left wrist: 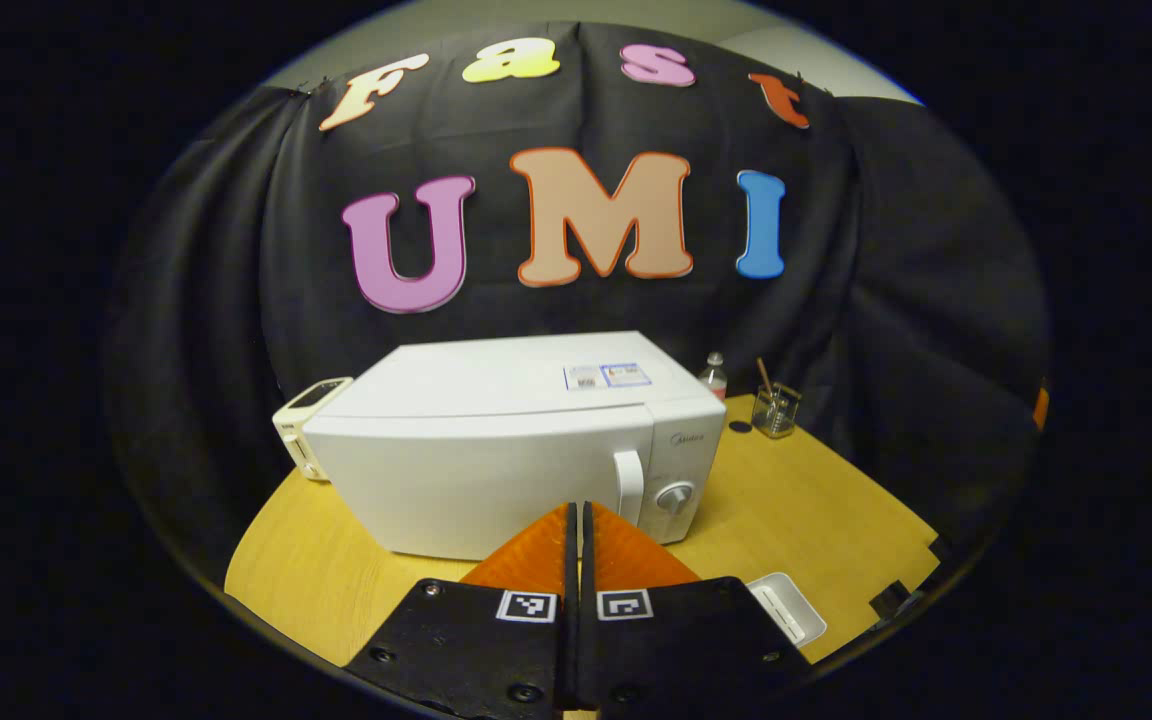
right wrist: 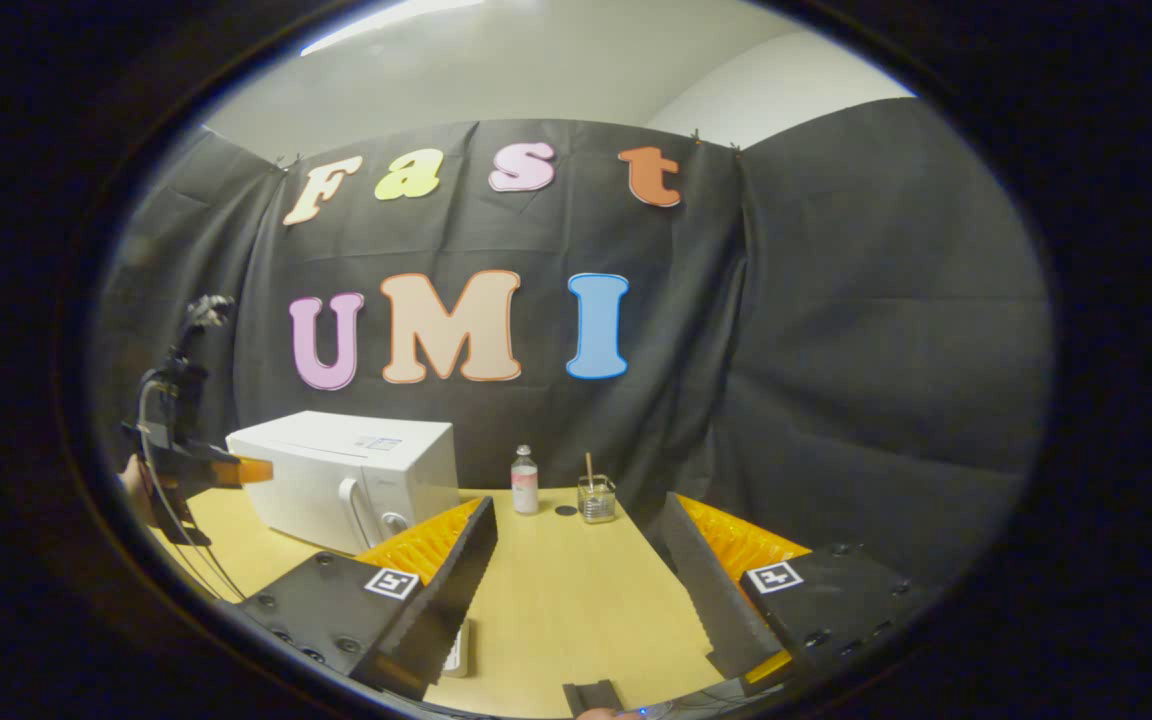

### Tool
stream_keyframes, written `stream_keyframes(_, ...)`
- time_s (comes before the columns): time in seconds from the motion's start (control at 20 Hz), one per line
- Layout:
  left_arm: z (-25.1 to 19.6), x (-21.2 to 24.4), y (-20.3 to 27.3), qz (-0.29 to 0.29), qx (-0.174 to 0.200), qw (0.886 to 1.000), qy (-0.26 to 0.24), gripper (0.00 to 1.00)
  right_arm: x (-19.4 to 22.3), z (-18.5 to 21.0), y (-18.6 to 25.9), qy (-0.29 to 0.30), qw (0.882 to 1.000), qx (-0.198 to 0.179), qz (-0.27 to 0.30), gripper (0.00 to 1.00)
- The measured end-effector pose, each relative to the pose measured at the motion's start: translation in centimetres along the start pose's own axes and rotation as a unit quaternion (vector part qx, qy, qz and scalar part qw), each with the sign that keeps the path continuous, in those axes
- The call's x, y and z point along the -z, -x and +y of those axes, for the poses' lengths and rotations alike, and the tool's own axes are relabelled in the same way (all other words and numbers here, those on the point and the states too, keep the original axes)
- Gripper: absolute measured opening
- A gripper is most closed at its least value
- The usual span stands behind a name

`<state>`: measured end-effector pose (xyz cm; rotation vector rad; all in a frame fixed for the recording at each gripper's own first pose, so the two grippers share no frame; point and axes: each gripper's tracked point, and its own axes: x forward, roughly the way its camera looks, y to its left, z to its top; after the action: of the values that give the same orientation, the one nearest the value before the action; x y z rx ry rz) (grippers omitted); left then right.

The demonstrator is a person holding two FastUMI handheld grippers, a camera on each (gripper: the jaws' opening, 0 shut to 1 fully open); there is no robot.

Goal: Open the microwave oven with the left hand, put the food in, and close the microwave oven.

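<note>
Black cloth hung behind a yellow wooden table (left wrist: 816,520) in the left gripper view, and the white microwave oven (left wrist: 506,440) stood straight ahead of your left gripper (left wrist: 577,515), door shut. Your fingers were pressed together on nothing, their tips aimed just to the near side of the door handle (left wrist: 628,485), with the round dial (left wrist: 676,497) a little further right. To open the door well, I judged you needed to spread the fingers first, bring them around the handle's vertical bar, close, and pull along the door's arc toward the hinge side on your left. A white tray (left wrist: 786,605) lay low to the right of your fingers; whether it held the food I could not tell. A small bottle (left wrist: 714,376) and a glass jar with a stick (left wrist: 774,410) stood beyond the oven's right corner, and a cream device (left wrist: 306,425) sat at its far left.

From the right gripper view, your right gripper (right wrist: 576,545) had its fingers wide apart and empty over the bare tabletop. It showed what the first did not: the left gripper (right wrist: 236,470) from the side, raised short of the oven front and apart from the handle. The oven (right wrist: 356,475) lay well to the left, bottle (right wrist: 525,480) and jar (right wrist: 597,497) ahead.
</note>
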<state>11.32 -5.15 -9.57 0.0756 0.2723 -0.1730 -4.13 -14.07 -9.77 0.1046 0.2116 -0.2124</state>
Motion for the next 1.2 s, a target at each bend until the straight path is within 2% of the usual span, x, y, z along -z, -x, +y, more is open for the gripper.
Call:
stream_keyframes(0.05, -0.1, -1.1, 1.4, -0.014, 0.005, 1.000, -0.007, 0.01, -0.5, 0.1, -0.3, 0.003, 1.000, -0.003, -0.004, 0.97)
stream_keyframes(0.2, 0.4, -4.8, 5.0, -0.060, 0.006, 0.998, -0.026, 0.01, -1.8, 0.8, -0.9, 0.010, 1.000, -0.015, -0.013, 1.00)
stream_keyframes(0.25, 0.4, -5.8, 5.9, -0.073, 0.004, 0.997, -0.023, 0.01, -2.1, 0.9, -1.2, 0.012, 1.000, -0.018, -0.016, 0.97)
stream_keyframes(0.35, 0.7, -7.8, 8.0, -0.096, 0.000, 0.995, -0.015, 0.01, -2.9, 1.2, -1.5, 0.009, 1.000, -0.020, -0.020, 1.00)
stream_keyframes(0.5, 0.6, -11.0, 10.8, -0.148, -0.004, 0.989, -0.014, 0.01, -3.7, 2.4, -1.7, -0.007, 0.999, -0.031, -0.024, 0.97)
stream_keyframes(0.6, -1.9, -11.6, 11.6, -0.168, 0.031, 0.985, -0.019, 0.66, -4.0, 3.3, -1.9, -0.010, 0.999, -0.039, -0.025, 0.97)
stream_keyframes(0.65, -2.0, -10.9, 11.7, -0.164, 0.026, 0.986, -0.031, 0.99, -4.0, 3.7, -1.8, -0.008, 0.999, -0.044, -0.025, 0.97)
stream_keyframes(0.7, -1.5, -10.4, 12.4, -0.161, 0.016, 0.986, -0.042, 0.92, -4.1, 4.1, -1.7, -0.006, 0.998, -0.048, -0.027, 0.96)
stream_keyframes(0.75, -1.7, -10.3, 12.8, -0.162, 0.012, 0.986, -0.047, 0.98, -4.2, 4.5, -1.6, -0.002, 0.998, -0.051, -0.030, 0.97)
stream_keyframes(0.8, -2.5, -10.3, 12.7, -0.163, 0.017, 0.985, -0.049, 0.97, -4.4, 4.7, -1.4, 0.002, 0.998, -0.053, -0.032, 1.00)
stream_keyframes(0.85, -3.3, -10.0, 12.9, -0.160, 0.023, 0.986, -0.048, 0.97, -4.2, 4.9, -1.2, 0.006, 0.998, -0.056, -0.031, 0.96)
stream_keyframes(0.9, -3.7, -9.9, 13.0, -0.159, 0.029, 0.986, -0.047, 0.97, -4.2, 5.0, -1.0, 0.008, 0.998, -0.058, -0.030, 1.00)
stream_keyframes(0.95, -3.8, -10.0, 13.2, -0.160, 0.031, 0.986, -0.044, 0.97, -3.9, 4.7, -1.4, 0.008, 0.998, -0.059, -0.029, 0.96)
stream_keyframes(1.15, -4.3, -10.4, 13.4, -0.165, 0.035, 0.985, -0.044, 0.97, -4.3, 4.4, -1.0, -0.002, 0.998, -0.055, -0.032, 0.96)
stream_keyframes(1.2, -4.1, -10.5, 13.5, -0.166, 0.035, 0.984, -0.048, 0.98, -4.4, 4.3, -0.9, -0.002, 0.998, -0.053, -0.033, 1.00)
